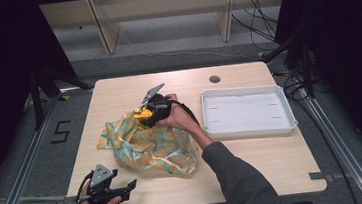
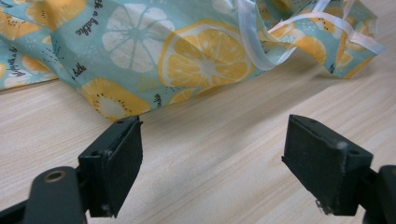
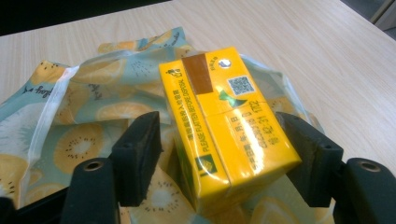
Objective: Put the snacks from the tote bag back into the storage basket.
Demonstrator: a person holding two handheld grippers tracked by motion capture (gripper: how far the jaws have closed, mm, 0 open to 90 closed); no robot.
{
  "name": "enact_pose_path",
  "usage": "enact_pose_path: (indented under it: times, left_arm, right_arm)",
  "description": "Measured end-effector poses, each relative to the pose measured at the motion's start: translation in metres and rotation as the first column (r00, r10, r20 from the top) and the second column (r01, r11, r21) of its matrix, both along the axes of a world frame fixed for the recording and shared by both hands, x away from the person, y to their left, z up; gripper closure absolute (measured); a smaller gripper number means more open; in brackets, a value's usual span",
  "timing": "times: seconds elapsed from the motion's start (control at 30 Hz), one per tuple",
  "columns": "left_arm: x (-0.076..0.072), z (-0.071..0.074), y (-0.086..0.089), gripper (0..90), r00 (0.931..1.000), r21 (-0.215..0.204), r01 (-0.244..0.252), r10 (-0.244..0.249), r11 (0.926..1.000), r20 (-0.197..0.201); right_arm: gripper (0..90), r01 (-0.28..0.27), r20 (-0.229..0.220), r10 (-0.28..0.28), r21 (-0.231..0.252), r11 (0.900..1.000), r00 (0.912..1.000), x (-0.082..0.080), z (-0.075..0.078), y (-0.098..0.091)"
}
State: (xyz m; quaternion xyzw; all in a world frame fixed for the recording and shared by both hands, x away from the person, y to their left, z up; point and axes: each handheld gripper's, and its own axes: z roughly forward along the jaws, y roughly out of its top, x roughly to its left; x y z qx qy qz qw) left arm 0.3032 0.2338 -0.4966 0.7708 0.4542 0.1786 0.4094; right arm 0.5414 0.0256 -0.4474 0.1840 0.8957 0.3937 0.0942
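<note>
Yellow carton (image 3: 229,135) lies lengthwise between the right gripper (image 3: 224,158) jaws, over the bag (image 1: 148,145); one jaw touches it, the other stands just off, so grip unclear. Left gripper (image 2: 212,158) is released, near the bag's edge

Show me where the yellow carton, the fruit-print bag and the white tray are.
yellow carton (image 3: 224,135), right gripper view, top face.
fruit-print bag (image 1: 143,148), high view, middle of cloth.
white tray (image 1: 248,132), high view, near rim.
</note>
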Motion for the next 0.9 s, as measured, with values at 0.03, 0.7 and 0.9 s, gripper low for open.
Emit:
enact_pose_path:
  times: [0.03,0.7,0.9]
  left_arm:
    - [0.0001,0.001,0.002,19.1,0.9999,0.025,0.015,-0.015,0.9996,-0.006]
    - [0.0,-0.0006,-0.0007,19.2,1.0,0.008,0.006,-0.006,1.0,-0.002]
    - [0.0002,-0.0011,-0.001,19.1,0.9999,0.013,0.014,-0.015,0.9998,0.006]
  right_arm:
    - [36.7,0.0,0.005,0.0,-0.001,1.0,1.0,0.0007,-0.0009,0.0008]
    - [48.0,-0.065,0.024,0.066,-0.052,0.9965,0.9975,0.0059,-0.0049,0.0033]
    - [46.8,-0.057,0.02,0.058,-0.063,0.9964,0.9981,0.0066,-0.0068,0.0075]
